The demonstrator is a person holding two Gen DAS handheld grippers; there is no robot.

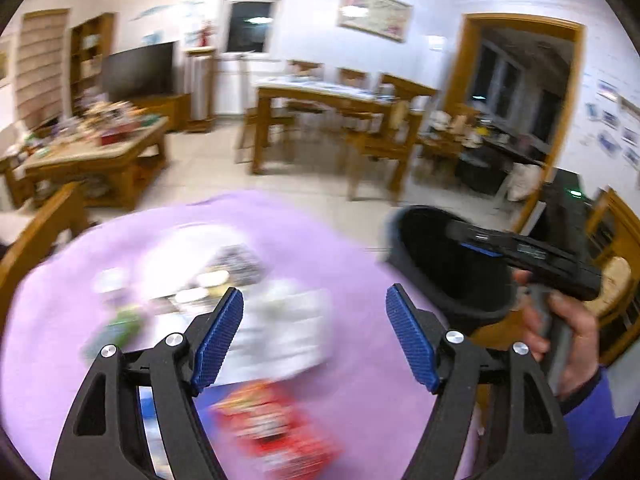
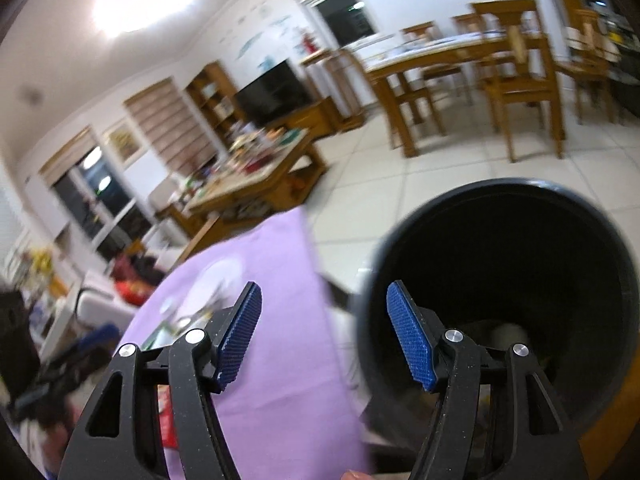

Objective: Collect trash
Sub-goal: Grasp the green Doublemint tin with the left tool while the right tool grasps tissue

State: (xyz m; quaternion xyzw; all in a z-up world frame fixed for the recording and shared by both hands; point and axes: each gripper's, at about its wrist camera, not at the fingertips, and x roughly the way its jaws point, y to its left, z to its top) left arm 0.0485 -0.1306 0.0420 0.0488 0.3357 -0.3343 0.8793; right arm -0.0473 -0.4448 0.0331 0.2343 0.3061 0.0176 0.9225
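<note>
Left gripper point(image 1: 314, 332) and right gripper point(image 2: 324, 336) both spread, holding nothing. Round black plastic bin point(image 2: 520, 280) upright, mouth upward, right of lilac tablecloth point(image 1: 340, 248); blurred red wrapper point(image 1: 276, 428) near.

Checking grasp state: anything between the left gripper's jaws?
No. The left gripper is open and holds nothing; left wrist view shows only blurred wrappers on the purple cloth beyond.

Dining table point(image 1: 320, 94), chairs point(image 2: 524, 84), television point(image 1: 138, 70), bookshelf point(image 1: 90, 54).

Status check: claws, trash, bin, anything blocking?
Left claw open, empty. Right claw open, empty. Red wrapper on purple cloth. Black bin beside it, unobstructed.
</note>
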